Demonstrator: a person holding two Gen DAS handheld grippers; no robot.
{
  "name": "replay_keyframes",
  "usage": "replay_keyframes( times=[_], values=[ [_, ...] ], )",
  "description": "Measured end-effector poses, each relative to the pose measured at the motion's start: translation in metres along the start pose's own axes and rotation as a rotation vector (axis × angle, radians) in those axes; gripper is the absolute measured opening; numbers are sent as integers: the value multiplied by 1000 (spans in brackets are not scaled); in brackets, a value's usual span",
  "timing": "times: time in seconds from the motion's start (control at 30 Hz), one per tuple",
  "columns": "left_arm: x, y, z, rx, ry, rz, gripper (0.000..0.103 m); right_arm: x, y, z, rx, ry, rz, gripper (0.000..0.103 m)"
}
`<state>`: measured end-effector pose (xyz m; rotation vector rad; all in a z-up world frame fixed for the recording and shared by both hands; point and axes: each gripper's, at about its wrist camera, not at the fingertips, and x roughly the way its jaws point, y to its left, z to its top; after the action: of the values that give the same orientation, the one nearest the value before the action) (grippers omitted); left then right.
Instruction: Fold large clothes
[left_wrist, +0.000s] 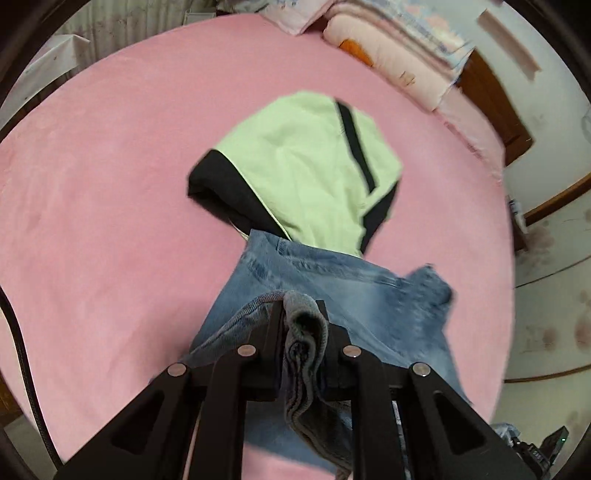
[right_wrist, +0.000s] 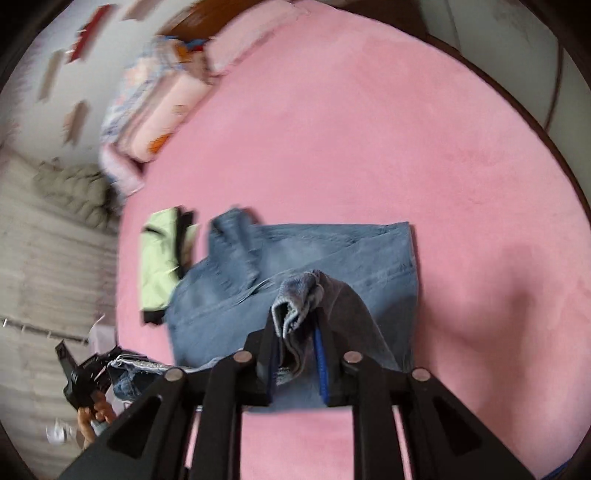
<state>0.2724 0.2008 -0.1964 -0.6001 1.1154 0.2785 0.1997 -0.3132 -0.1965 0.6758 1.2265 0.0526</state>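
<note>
1. A pair of blue jeans (left_wrist: 332, 295) is spread over a pink bed cover (left_wrist: 110, 184), with its near part raised off the cover by both grippers.
2. The left gripper (left_wrist: 301, 321) is nearly closed, and a bunched fold of denim is pinched between its fingers; the cloth wells up above the tips and hangs down behind them.
3. The right gripper (right_wrist: 295, 321) is also narrowed onto a gathered edge of the jeans (right_wrist: 295, 258); grey-blue cloth is seen pressed between the blue-lined pads and draped over the right-hand finger.
4. From the right wrist view, the far part of the jeans is seen lying flat and roughly square on the cover, with one corner flipped up near the left edge. It is judged that a fold is under way, with the held edge being carried over the flat part.
5. A light green garment with black trim (left_wrist: 306, 166) lies beyond the jeans, touching or slightly overlapped by them. It looks already folded into a compact shape, though this cannot be confirmed.
6. Remaining work, as judged: the held edge is to be laid down, the upturned corner smoothed, and probably another fold made.
7. A stack of pillows and bedding (left_wrist: 399, 55) is seen at the head of the bed, well apart from the clothes.
</note>
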Motion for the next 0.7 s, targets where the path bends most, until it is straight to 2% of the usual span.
replay_keyframes(
  times=[0.03,0.07,0.1,0.13,0.3,0.47,0.57,0.7],
  values=[
    [20,-2,3,10,15,15,27,15,-5,7,20,5,-16,29],
    [43,-4,8,23,43,29,33,31,-12,15,41,7,-40,37],
    [61,-5,14,34,61,43,47,45,-20,21,57,-2,-66,38],
    [76,-5,17,51,71,53,56,53,-27,25,65,-12,-85,38],
    [118,-14,28,230,45,77,58,85,-53,32,94,-42,-92,39],
    [133,-25,21,414,32,20,58,104,-52,28,-20,-52,-124,44],
    [140,-32,15,499,16,25,62,120,-42,28,-92,-42,-152,44],
    [144,-34,11,551,2,19,65,134,-30,31,-184,-42,-201,44]
  ],
)
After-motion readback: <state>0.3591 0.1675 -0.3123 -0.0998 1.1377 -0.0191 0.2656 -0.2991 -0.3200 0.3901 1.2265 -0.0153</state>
